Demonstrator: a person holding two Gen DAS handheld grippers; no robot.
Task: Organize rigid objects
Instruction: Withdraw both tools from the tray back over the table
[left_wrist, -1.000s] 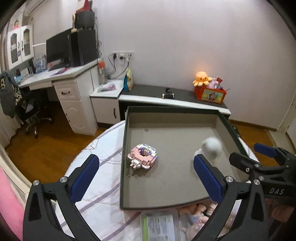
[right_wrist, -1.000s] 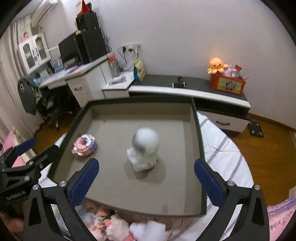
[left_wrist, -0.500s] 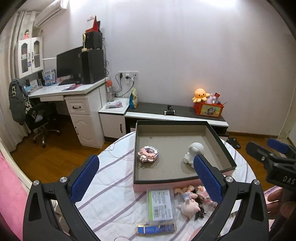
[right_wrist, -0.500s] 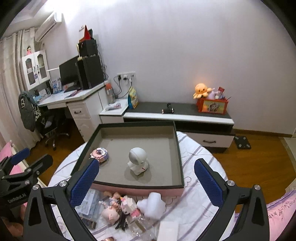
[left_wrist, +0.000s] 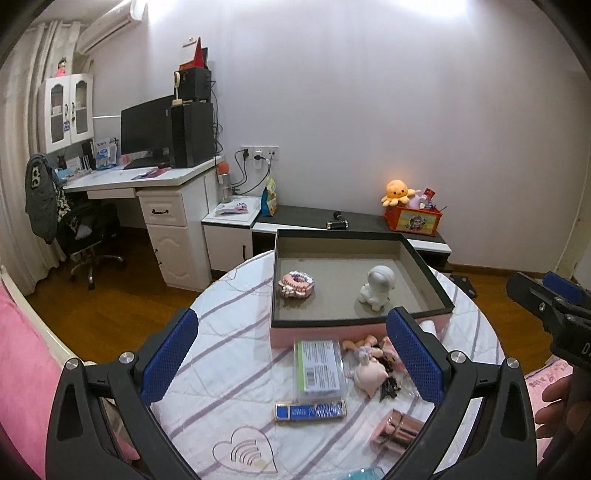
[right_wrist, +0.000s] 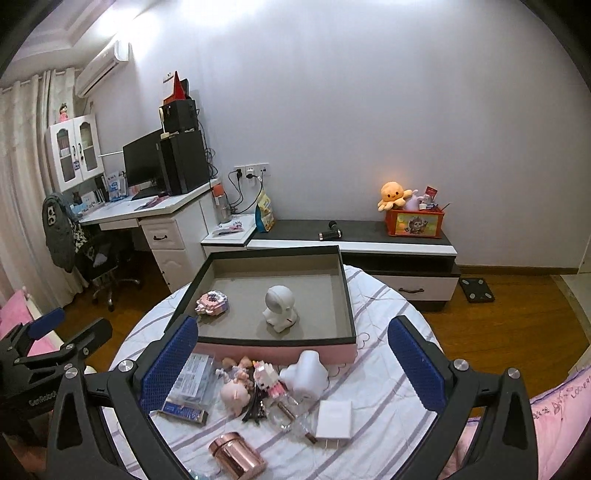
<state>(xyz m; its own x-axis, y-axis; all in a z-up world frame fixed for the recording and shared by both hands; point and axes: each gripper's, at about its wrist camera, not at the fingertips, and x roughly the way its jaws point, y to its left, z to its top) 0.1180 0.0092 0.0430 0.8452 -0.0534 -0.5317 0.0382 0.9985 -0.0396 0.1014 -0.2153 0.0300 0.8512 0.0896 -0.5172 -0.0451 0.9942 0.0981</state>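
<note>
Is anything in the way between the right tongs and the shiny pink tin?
Nothing visible blocks it. The shiny pink tin lies on its side at the table's near edge, between and below the open right tongs. The hair clip and white box lie beside it, apart.

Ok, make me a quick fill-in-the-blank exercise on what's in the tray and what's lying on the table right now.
Inside the tray stand a pink brick model and a white ____ figure.
The rose-gold cylinder lies on its ____.
Both grippers are ____ and hold nothing.
The tray's outer wall is ____ in colour.

Missing words: astronaut; side; open; pink
</note>
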